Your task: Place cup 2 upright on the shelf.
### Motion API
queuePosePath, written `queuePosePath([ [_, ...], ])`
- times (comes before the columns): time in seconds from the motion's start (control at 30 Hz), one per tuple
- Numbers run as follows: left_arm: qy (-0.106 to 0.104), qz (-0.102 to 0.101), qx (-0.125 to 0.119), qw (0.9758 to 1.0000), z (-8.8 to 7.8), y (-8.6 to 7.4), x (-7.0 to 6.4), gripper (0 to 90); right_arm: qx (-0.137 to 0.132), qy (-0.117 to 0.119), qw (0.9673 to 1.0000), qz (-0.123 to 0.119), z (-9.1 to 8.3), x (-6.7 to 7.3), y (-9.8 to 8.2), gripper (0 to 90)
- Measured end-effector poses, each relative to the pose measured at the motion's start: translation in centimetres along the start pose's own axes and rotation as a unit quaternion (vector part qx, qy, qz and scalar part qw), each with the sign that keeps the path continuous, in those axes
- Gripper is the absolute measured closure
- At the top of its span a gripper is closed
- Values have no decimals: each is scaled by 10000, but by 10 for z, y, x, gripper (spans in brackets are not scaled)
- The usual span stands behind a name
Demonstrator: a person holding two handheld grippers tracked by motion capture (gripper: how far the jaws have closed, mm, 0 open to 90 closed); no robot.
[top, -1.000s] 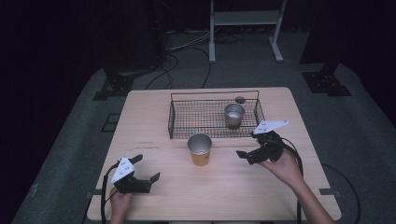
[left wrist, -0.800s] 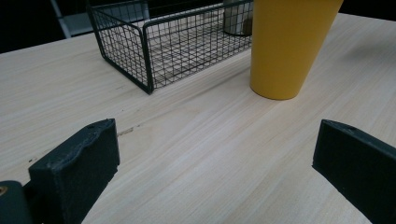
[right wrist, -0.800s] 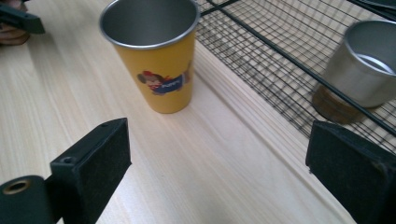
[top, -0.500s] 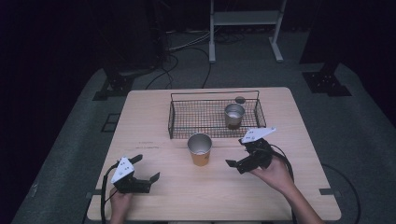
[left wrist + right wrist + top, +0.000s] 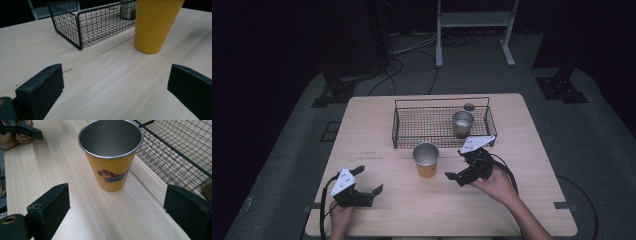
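Right tool (image 5: 455, 176) has come in from the table's (image 5: 362, 125) right side toward the yellow cup (image 5: 426, 160) since a sec ago; it's now just right of the cup and nearer the person than the cup, apart from it, not touching. Its jaws are spread wide, nothing between the pads; in the right gripper view the cup (image 5: 111, 157) stands upright just ahead of the gap, steel inside, cartoon print on the yellow wall. Left tool (image 5: 368, 181) hasn't budged: same spot, well left of the cup and nearer the person, low over the table. Its jaws are spread wide too, nothing held; the left gripper view shows bare table (image 5: 105, 82) between them, w/ the cup (image 5: 155, 25) farther off. Cup itself hasn't shifted, still upright just in front of the wire basket (image 5: 399, 131), close to the basket's near wall.

Count:
- cups: 2. One yellow, outside the basket; one plain metal cup (image 5: 462, 123) upright inside the basket, behind and right of the yellow one.
- baskets: 1, black wire, behind the yellow cup.
- tools: 2, one per hand.
- small round dark disc (image 5: 469, 107): 1, beyond the basket's far rim, past the metal cup; can't tell what it is.
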State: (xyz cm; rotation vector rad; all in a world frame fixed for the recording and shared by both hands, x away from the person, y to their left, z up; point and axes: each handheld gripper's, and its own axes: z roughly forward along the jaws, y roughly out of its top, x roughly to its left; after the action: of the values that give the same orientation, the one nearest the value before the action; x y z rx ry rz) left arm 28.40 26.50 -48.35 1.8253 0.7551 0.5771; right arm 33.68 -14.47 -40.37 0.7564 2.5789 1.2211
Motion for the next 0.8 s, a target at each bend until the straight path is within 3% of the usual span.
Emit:
queuePosePath([
  [0.8,-1,-17,-16,10000,0,0,1,0,55,4,10000,23,29,2,13,26],
])
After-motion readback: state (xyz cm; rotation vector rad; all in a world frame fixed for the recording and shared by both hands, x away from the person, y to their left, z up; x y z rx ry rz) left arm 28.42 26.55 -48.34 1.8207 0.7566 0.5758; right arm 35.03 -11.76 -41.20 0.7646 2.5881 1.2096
